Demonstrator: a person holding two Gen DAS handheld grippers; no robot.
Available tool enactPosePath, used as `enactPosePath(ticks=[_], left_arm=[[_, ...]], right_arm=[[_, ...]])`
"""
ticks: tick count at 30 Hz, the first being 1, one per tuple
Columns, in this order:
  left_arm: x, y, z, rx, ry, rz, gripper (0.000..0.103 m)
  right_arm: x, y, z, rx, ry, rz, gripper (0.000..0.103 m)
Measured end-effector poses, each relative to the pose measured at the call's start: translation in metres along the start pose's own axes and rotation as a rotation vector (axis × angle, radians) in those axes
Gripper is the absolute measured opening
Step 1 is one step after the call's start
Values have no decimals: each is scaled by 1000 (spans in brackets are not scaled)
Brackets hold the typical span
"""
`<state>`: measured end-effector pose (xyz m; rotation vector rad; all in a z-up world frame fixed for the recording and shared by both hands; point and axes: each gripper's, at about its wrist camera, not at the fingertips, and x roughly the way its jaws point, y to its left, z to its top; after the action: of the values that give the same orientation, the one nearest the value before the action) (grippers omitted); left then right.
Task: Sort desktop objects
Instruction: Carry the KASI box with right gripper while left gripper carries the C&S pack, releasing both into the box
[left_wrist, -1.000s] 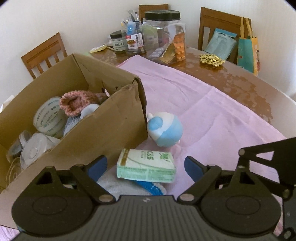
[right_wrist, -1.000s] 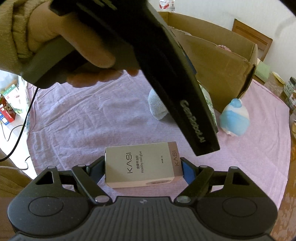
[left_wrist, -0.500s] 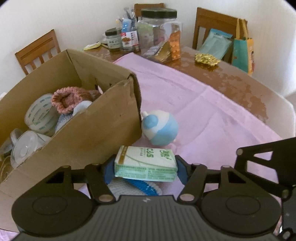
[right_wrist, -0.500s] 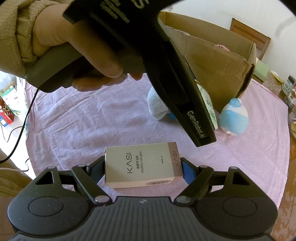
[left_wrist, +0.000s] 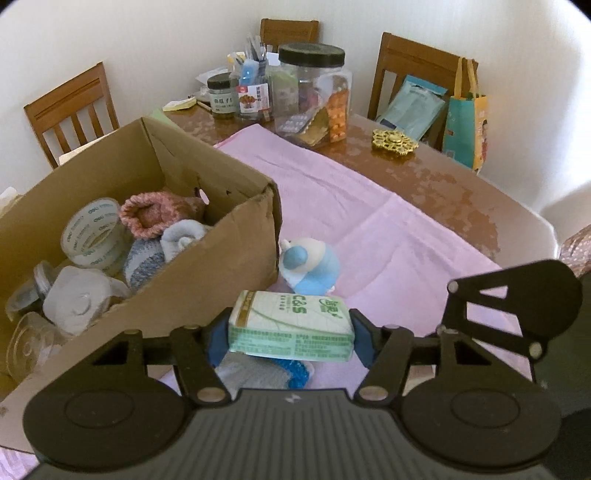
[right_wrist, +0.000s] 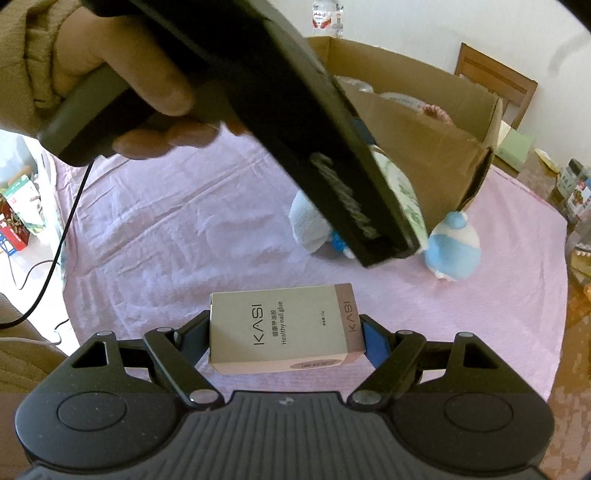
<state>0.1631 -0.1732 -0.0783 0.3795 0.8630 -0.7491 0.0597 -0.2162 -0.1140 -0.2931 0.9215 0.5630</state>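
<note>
We are logging one cardboard box (left_wrist: 229, 266) standing on the pink cloth (left_wrist: 388, 236), its near corner just beside one blue-and-white plush toy (left_wrist: 310, 266), with bare cloth lying open to the right. Our left gripper (left_wrist: 290, 328) is clamping one green tissue pack (left_wrist: 291, 325) just above a knitted item, beside the box's wall. Our right gripper (right_wrist: 286, 334) is squeezing one KASI nail-glue box (right_wrist: 280, 326) over the cloth, below the left hand (right_wrist: 110, 59).

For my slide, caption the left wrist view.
Left gripper clamps green tissue pack beside brown cardboard box.
</note>
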Motion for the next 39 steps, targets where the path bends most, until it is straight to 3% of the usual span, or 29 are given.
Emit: enactPosePath(ticks=[18, 39], left_arm=[[-54, 15, 4, -67, -40, -9, 64], [-99, 62, 9, -149, -110, 100, 64]], right_arm=[[-37, -11, 28, -27, -53, -36, 85], [-55, -28, 97, -115, -157, -73, 85]])
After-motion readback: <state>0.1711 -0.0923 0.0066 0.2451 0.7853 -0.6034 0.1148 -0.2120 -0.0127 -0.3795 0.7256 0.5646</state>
